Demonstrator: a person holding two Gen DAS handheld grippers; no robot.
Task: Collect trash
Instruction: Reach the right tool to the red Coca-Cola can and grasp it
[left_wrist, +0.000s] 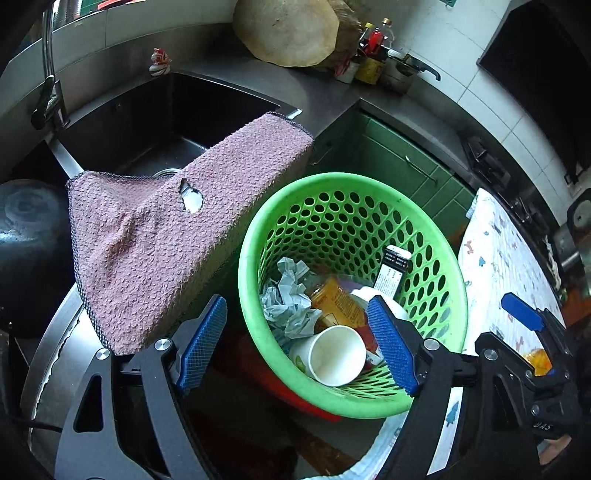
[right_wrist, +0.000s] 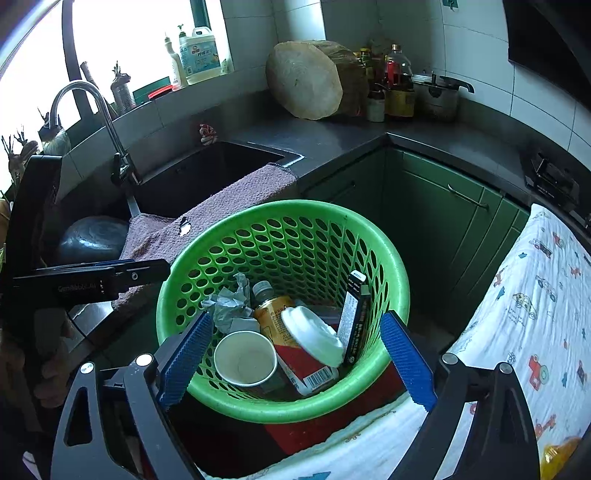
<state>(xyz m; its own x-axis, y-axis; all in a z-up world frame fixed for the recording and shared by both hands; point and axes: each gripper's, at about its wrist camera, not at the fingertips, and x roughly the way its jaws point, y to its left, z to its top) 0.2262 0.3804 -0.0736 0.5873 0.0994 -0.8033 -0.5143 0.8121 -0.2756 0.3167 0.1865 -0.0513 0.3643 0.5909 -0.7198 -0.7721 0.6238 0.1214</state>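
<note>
Your left gripper (left_wrist: 297, 341) jaws apart, empty | right gripper (right_wrist: 297, 363) jaws apart, empty | risk: knocking the green basket (right_wrist: 400, 295) spills its paper cup (right_wrist: 245, 360).

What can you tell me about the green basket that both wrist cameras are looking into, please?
The green basket is round, looks like plastic, with a smooth thick rim and walls pierced by rows of oval holes. It stands upright beside the sink counter, on something red. Inside lie an open white paper cup, a lidded cup, crumpled paper, a bottle and a dark narrow box. Neither gripper touches it.
</note>
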